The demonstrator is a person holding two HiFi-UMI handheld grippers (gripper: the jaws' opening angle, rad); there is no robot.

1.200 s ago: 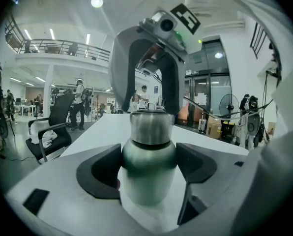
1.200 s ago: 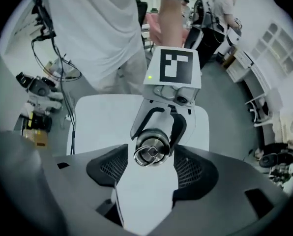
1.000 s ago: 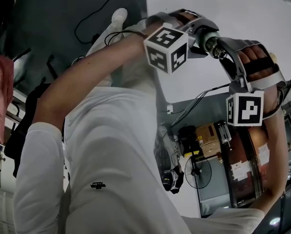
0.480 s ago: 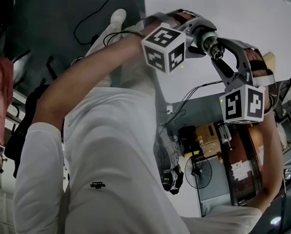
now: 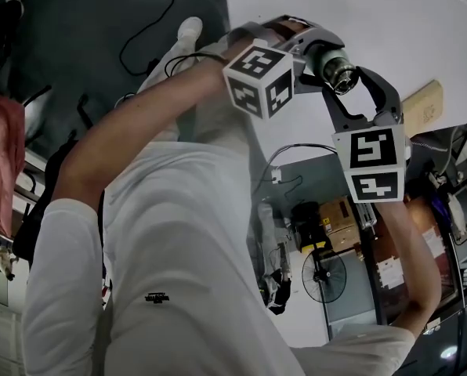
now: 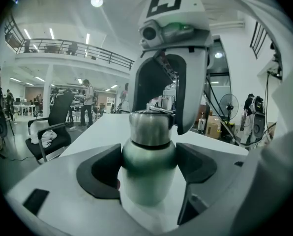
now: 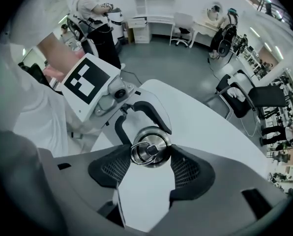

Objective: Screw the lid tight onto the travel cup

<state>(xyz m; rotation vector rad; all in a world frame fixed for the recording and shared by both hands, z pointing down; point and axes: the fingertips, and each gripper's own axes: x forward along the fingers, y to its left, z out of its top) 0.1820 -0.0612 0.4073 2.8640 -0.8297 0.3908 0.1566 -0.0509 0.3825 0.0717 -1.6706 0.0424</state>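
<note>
Left gripper view: my left tongs [image 6: 148,164] clamped on travel cup [image 6: 147,181] body, cup held above white worktop [image 7: 205,127]. Right tongs [image 7: 150,158], just been closing, pinch lid [image 7: 151,147] from top. Steel looks slick, rigid, fairly light; I'd grip lid's side wall firmly.

Wearer: white short-sleeved shirt [image 5: 179,233], loose and creased, with a small dark logo [image 5: 157,297] on the front (lettering too small to read); pale trousers [image 5: 171,65] and a white shoe [image 5: 190,27].
</note>
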